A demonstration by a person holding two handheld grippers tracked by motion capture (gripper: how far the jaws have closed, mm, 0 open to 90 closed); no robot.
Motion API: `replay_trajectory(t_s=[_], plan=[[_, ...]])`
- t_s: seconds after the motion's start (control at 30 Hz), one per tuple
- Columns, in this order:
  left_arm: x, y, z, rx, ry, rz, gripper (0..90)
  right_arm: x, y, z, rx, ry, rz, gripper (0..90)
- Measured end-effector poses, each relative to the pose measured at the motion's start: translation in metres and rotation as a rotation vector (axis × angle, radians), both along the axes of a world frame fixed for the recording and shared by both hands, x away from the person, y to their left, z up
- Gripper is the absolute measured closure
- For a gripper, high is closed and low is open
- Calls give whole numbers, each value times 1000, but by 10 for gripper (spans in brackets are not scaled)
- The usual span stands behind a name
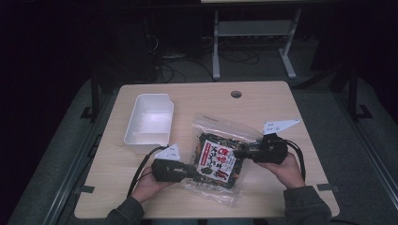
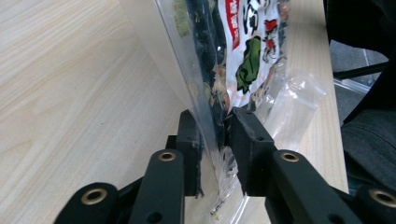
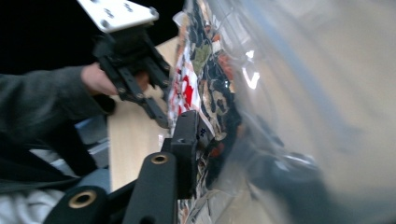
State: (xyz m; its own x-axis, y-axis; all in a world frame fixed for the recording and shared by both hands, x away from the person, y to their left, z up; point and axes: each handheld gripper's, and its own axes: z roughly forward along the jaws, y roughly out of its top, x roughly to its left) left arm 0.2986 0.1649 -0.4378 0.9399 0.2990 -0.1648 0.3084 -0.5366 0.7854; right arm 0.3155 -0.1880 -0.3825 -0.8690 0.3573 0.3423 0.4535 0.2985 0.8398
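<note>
- The snack bag (image 1: 219, 157), a clear plastic pouch of dark mixed pieces, is sitting over the near-right part of the wooden table (image 1: 263, 101), held up between both grippers and slanting, its clear top pointing far and its crinkled bottom edge pointing near.
- A white label with red, black and green print is facing up in the high view; the characters are East Asian script, too small to read. The red characters and a green figure are also showing in the left gripper view, likewise unreadable.
- The left gripper (image 1: 190, 171) is coming in from the near left and is clamping the bag's left edge; in its own view the two black pads (image 2: 250, 140) are pressing on the plastic film from both sides.
- The right gripper (image 1: 238, 153) is reaching in from the right over the bag's right part. In the right gripper view one black jaw is lying against the printed face and the other is sitting behind the clear film as a blurred dark shape, so the bag is between the jaws; I cannot tell whether the pads are pressing on it.
- A white rectangular plastic tray (image 1: 141, 123) is standing on the far-left part of the table, apart from the bag.
- A round cable hole (image 1: 236, 94) is sitting near the table's far edge.
</note>
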Motion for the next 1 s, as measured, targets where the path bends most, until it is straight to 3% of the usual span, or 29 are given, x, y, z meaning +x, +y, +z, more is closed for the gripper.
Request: replay_trajectory(t_s=[0.17, 0.33, 0.4, 0.47, 0.73, 0.8, 1.0], plan=[[0, 3, 2, 3, -17, 10, 665, -2, 0, 4, 74, 22, 50, 746], [-2, 9, 4, 8, -45, 48, 565, -5, -1, 13, 101, 2, 29, 754], [-2, 10, 3, 13, -37, 53, 554, -6, -1, 14, 98, -3, 24, 755], [-4, 11, 4, 41, -58, 61, 537, -7, -2, 19, 103, -14, 1, 756], [-15, 21, 8, 77, -86, 88, 500, -16, -5, 46, 102, -89, -111, 762], [-18, 23, 9, 84, -95, 90, 492, -15, -5, 55, 94, -106, -165, 763], [-25, 28, 12, 87, -108, 107, 480, -12, -3, 70, 95, -145, -249, 765]])
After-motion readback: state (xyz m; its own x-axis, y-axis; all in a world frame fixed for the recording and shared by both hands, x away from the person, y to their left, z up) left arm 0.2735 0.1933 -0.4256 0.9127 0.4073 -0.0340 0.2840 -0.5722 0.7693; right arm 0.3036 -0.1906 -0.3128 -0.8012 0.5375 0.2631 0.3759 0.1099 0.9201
